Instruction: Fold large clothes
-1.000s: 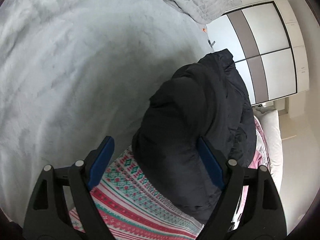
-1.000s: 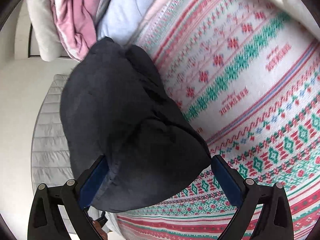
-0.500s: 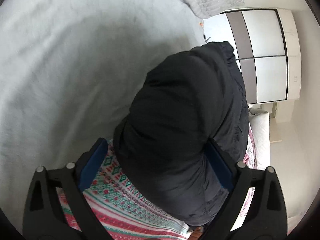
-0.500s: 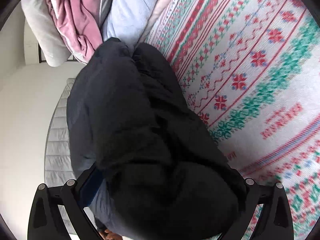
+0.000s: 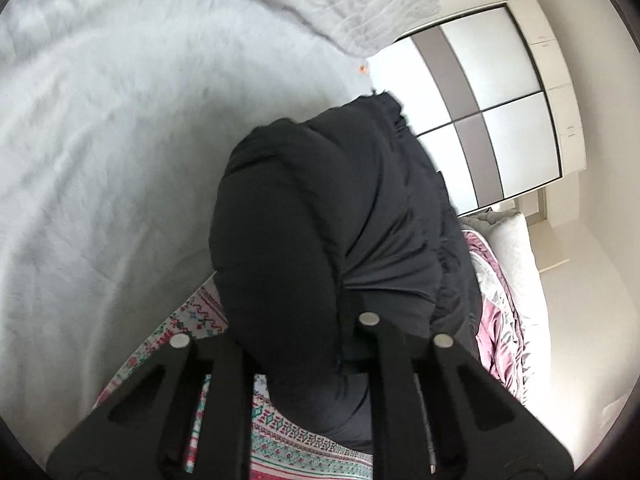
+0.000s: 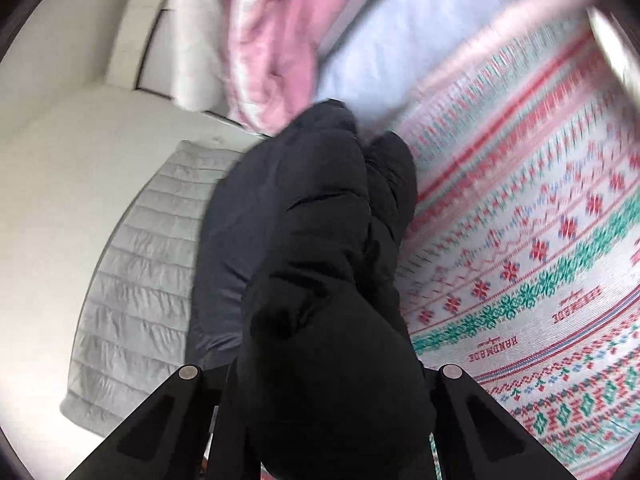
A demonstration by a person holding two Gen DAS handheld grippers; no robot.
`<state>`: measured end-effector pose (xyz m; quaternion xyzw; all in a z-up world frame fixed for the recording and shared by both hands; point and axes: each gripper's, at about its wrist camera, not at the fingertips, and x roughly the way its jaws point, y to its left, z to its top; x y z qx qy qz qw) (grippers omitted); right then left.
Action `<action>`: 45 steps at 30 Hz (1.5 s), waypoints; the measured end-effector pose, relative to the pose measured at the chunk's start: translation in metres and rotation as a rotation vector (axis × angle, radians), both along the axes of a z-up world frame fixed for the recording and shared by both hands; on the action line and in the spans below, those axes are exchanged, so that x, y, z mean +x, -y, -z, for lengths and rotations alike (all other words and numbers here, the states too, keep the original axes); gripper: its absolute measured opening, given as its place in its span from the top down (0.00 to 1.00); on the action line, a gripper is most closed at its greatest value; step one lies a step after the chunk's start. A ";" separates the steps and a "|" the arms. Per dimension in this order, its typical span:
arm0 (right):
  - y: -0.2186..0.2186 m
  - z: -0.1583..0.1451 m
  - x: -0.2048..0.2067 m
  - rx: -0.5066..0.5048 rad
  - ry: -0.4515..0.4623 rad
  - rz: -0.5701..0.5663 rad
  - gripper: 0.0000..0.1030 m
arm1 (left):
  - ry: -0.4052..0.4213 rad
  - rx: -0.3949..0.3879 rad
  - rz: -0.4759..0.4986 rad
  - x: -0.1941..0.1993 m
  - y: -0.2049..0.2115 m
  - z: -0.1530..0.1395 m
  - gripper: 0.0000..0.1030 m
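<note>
Closing on the black padded jacket (image 5: 320,216), both left gripper (image 5: 308,364) and right gripper (image 6: 320,392) jaws are pinching its fabric above the patterned blanket (image 6: 540,280).

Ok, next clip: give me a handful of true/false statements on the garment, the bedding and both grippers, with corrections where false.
1. The garment being handled is a dark puffy jacket. True.
2. The left gripper is empty and wide open. False: its jaws are closing with a bunch of the jacket between them.
3. The jacket lies over a patterned blanket with red and green motifs. True.
4. The right gripper grips the pink bedding. False: its jaws are closing on the jacket; the pink bedding sits apart, further up the bed.
5. A wardrobe with pale and grey-brown panels stands beyond the bed. True.
6. The sheet in the left wrist view is bright red. False: it is pale grey-white.
</note>
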<state>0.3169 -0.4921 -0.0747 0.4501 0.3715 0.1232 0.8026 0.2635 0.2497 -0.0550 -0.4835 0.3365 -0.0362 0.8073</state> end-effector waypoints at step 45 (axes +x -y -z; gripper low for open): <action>-0.236 -0.087 -0.312 -0.963 0.055 -0.103 0.03 | 0.215 1.070 0.235 -0.349 0.225 -0.081 0.07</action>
